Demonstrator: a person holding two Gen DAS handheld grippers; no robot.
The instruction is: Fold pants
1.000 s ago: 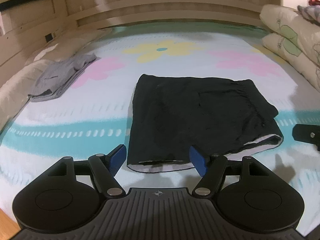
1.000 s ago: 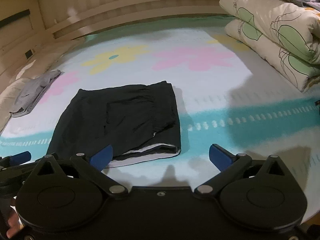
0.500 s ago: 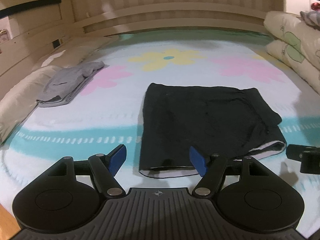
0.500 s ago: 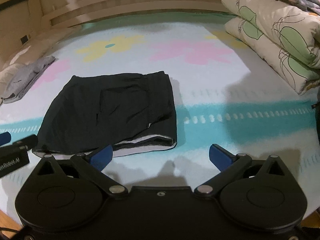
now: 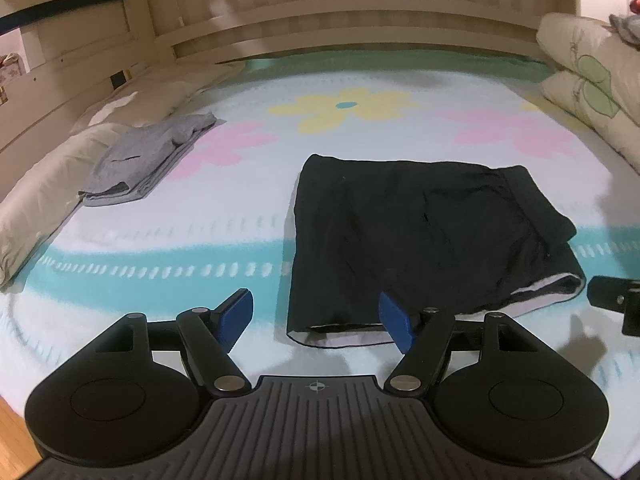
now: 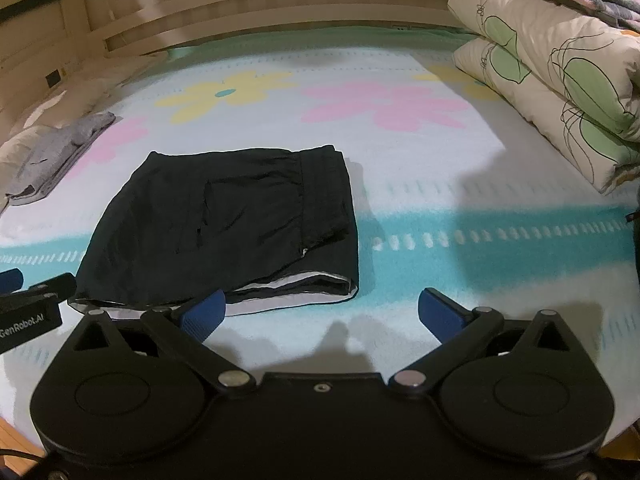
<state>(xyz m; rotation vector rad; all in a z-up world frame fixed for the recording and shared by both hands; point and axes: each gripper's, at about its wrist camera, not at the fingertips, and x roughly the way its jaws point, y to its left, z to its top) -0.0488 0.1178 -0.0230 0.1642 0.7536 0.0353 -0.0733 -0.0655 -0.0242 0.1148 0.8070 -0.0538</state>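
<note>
A pair of black shorts [image 5: 420, 240] lies folded flat on the flowered bed sheet, with a white lining edge showing along its near hem; it also shows in the right wrist view [image 6: 232, 224]. My left gripper [image 5: 316, 320] is open and empty, held just short of the shorts' near left corner. My right gripper [image 6: 322, 312] is open and empty, held just short of the near right corner. The left gripper's body [image 6: 28, 312] shows at the left edge of the right wrist view, and the right gripper's body [image 5: 616, 300] at the right edge of the left wrist view.
A folded grey garment [image 5: 148, 160] lies at the far left by a beige pillow [image 5: 36, 208]. Folded floral quilts [image 6: 560, 72] are stacked on the right. A wooden headboard [image 5: 360, 20] runs along the back. The bed's near edge is just below the grippers.
Both grippers have drawn back and risen a little from the shorts, so the shorts look smaller and farther. The jaws stay open. The shorts have not moved.
</note>
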